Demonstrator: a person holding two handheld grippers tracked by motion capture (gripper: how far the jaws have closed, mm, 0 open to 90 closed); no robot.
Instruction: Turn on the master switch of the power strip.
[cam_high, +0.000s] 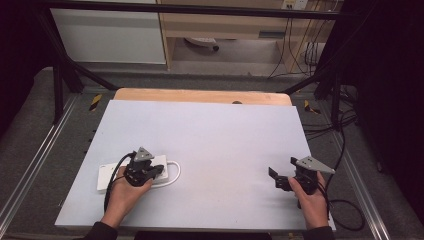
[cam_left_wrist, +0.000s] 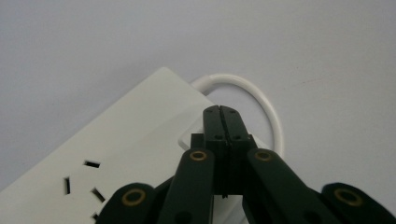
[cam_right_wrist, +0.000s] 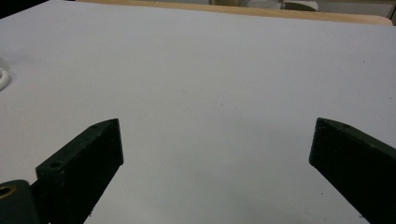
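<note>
Overhead, in the high view, a white power strip (cam_high: 107, 175) lies flat on the pale sheet (cam_high: 210, 135) that covers the table, at the near left. Much of it is hidden under the left gripper (cam_high: 159, 170) and the left hand (cam_high: 125, 192), so its far end and its sockets are hard to make out there. A white cord (cam_high: 175, 172) loops out from its right end and curls back toward it. The left gripper sits over the strip's right end, but whether the tips touch it cannot be told from up here. The right gripper (cam_high: 274, 177), held by the right hand (cam_high: 312, 197), sits at the near right, well apart from the strip, with its jaws spread wide and nothing between them. A strip of bare wood (cam_high: 200, 95) shows beyond the sheet's far edge.

Next, the left gripper view looks down along jaws pressed flat together, with nothing clamped between them. The left gripper (cam_left_wrist: 222, 112) points at the end of the power strip (cam_left_wrist: 121, 135); its tips cover the spot where they meet the casing, so contact is unclear. Three dark socket slots (cam_left_wrist: 81, 179) show at the lower left, and the strip is cut off by the picture's bottom edge. The cord (cam_left_wrist: 261, 98) arcs just behind the tips.

Lastly, the right gripper view shows the right gripper (cam_right_wrist: 217, 133) with its two jaws standing far apart over bare sheet (cam_right_wrist: 210, 70), gripping nothing. A sliver of the cord (cam_right_wrist: 3, 78) is cut off at the left edge.
</note>
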